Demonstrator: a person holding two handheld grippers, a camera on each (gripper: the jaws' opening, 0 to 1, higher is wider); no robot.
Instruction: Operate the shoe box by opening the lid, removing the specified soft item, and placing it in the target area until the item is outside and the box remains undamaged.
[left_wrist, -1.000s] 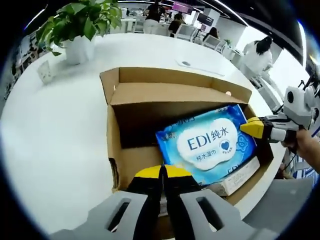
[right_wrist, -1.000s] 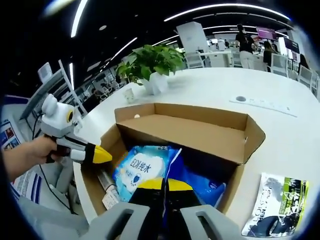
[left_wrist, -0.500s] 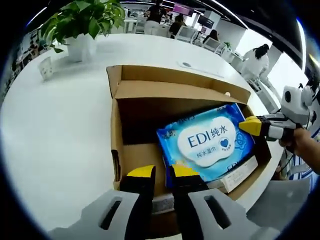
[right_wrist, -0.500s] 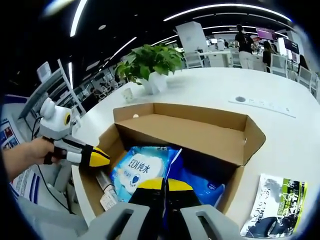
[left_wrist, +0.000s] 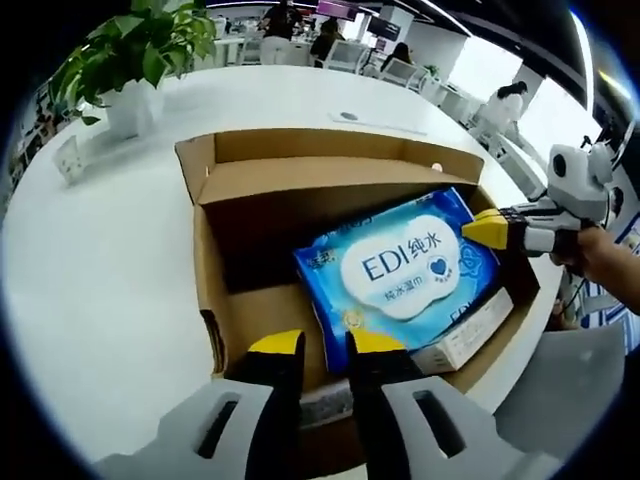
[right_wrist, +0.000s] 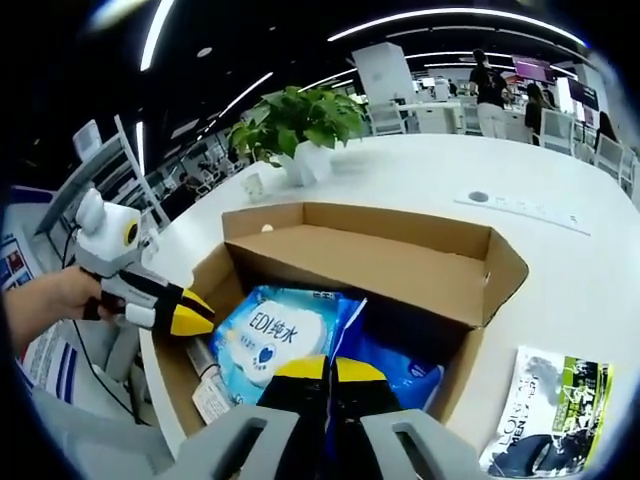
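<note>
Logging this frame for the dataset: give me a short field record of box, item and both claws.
box: cardboard shoe box on the white table, lid flap folded back, open
item: blue wet wipes pack lying in the box, tilted up toward the right claw's side
left claw: at the box's near edge, tips apart, holding nothing
right claw: tips together on the pack's edge, inside the box
other contents: a flat white box under the pack
outside the box: green and black packet on the table; potted plant behind
</note>
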